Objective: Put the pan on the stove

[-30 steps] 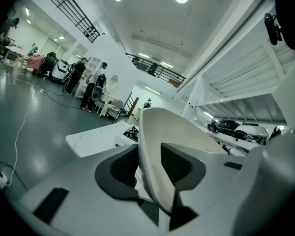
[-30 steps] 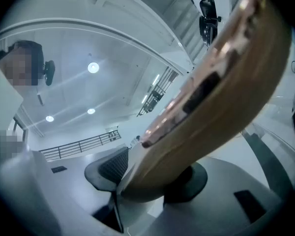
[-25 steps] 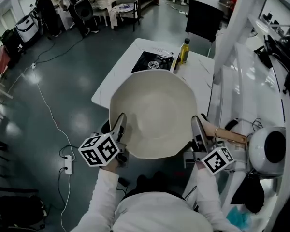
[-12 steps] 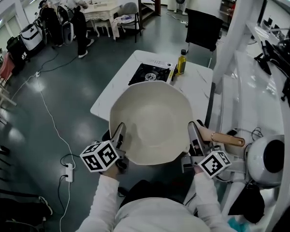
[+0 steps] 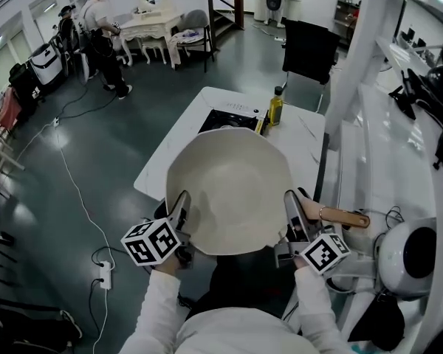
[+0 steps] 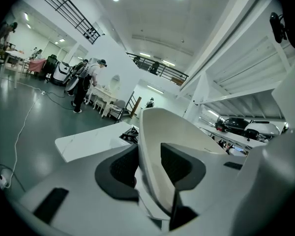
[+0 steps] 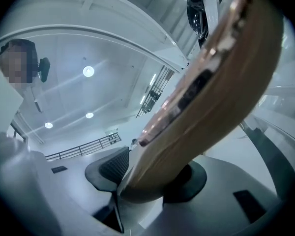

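Pan (image 5: 229, 190): wide, pale and shallow, held in the air in front of the person. It hides the near part of the white table (image 5: 156, 161). The stove (image 5: 223, 119) sits at the far end of that table, partly hidden by the pan's far rim. A bottle (image 5: 276, 106) stands just right of the stove.

Left gripper (image 5: 183, 202): clamped on the pan's left rim, 1 pad inside the wall and 1 outside.

Right gripper (image 5: 290, 206): closed on the root of the wooden handle (image 5: 345, 216), which sticks out to the right.

Judgement: stiff metal, probably heavy for 2 small contact patches. The smooth wall looks slippery, so the rim pinch may slide if the pan tilts. The handle is the surest hold, and the opposite rim balances it. Keep the pan level.
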Demonstrator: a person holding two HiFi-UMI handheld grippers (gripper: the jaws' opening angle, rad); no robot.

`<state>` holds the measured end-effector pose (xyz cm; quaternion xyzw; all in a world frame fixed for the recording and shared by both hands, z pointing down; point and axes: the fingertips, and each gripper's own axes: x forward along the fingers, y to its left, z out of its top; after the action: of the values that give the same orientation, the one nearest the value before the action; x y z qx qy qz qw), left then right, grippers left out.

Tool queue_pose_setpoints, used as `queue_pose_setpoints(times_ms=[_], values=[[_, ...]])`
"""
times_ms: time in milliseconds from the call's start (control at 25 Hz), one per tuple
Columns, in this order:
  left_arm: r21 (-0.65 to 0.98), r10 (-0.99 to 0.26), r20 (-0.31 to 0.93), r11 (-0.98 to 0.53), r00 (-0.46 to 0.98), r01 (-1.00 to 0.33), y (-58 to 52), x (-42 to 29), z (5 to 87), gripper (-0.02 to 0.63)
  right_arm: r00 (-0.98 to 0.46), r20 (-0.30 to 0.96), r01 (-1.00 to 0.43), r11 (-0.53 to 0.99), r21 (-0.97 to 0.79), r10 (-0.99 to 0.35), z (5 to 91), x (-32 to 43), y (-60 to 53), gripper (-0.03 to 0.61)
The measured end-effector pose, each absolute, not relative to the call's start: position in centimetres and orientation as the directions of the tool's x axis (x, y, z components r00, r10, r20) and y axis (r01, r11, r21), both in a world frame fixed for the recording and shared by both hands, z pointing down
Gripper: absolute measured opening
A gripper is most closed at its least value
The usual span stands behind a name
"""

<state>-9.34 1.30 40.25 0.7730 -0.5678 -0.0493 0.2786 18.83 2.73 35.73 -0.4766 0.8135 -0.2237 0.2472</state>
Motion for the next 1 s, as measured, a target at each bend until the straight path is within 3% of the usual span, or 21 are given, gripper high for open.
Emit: queue_pose_setpoints(times_ms=[1000], values=[[0.5,-0.873,0.259,-0.245,0.413,-0.831,-21.0,-13.1,41.3,0.144,-0.374,-0.138,-0.7,0.377,-0.607,-0.917,36.6,14.9,-17.8,0.225]])
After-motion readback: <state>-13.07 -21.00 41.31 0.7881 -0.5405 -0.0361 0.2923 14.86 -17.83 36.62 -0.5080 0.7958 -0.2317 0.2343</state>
